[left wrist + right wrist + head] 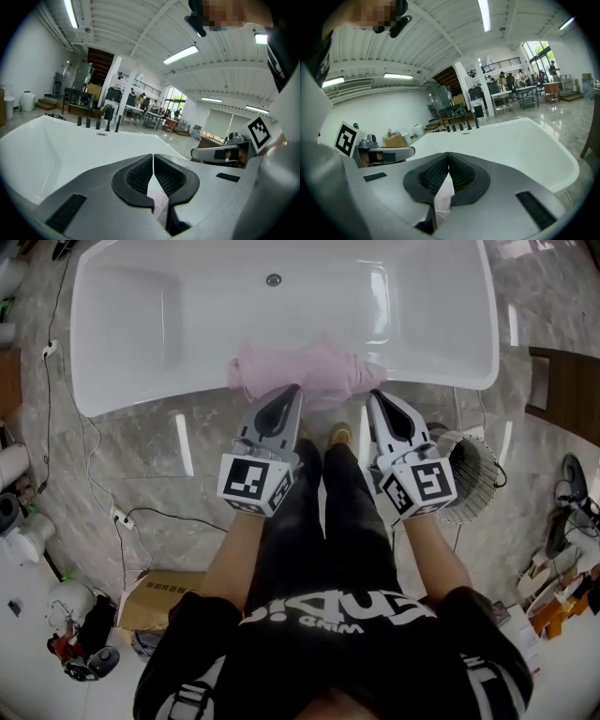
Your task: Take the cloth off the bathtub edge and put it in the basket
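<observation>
Left gripper [292,395] and right gripper [377,399] both pinch the crumpled pink cloth [309,369] on the white bathtub's [141,401] near edge. The round pale ribbed basket [476,482] sits on the floor, nearest the right gripper.

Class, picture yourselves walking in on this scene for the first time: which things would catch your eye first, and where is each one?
A big white bathtub fills the top of the head view, with a pink cloth bunched on its near edge. The left gripper and right gripper are both shut on that cloth. A wire basket stands on the marble floor, to the right of the grippers.
</observation>
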Tool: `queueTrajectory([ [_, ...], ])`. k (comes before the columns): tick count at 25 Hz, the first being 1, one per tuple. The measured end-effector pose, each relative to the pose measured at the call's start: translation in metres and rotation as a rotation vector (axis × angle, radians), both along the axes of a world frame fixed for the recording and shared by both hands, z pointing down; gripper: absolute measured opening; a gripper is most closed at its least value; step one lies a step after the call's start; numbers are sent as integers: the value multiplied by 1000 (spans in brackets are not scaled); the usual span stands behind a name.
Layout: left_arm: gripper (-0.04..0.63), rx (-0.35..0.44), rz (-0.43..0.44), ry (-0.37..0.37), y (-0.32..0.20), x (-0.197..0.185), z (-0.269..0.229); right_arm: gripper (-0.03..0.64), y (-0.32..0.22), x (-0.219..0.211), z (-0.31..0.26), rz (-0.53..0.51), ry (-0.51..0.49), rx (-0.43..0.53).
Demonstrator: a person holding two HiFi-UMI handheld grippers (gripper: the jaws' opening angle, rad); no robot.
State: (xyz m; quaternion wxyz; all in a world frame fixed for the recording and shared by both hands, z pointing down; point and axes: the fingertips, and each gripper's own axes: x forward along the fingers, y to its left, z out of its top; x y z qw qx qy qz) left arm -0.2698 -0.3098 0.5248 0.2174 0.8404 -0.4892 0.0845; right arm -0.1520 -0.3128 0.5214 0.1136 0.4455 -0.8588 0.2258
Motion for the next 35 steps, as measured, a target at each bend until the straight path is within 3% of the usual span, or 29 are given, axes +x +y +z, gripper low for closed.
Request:
queueTrajectory([
  [3, 32, -10, 42, -8, 2, 9, 4, 14, 5, 2, 3, 8, -2, -6],
  [7, 188, -29, 90, 12, 4, 19, 4, 14, 9, 1, 0, 5, -6, -14],
  [10, 344, -56, 146, 18, 3, 29, 11, 14, 9, 2, 1, 8, -13, -22],
  [12, 375, -72, 176, -4, 3, 32, 16, 14, 9, 2, 1, 10, -15, -23],
  [26, 379, -130, 227, -79, -9, 32, 49, 14, 7, 10, 10, 28, -11, -44],
  [29, 380, -146, 288, -189, -11, 31, 76, 14, 8, 13, 11, 35, -14, -54],
  [35, 382, -203, 500, -419, -17, 34, 162, 14, 15, 15, 19, 39, -6, -71],
])
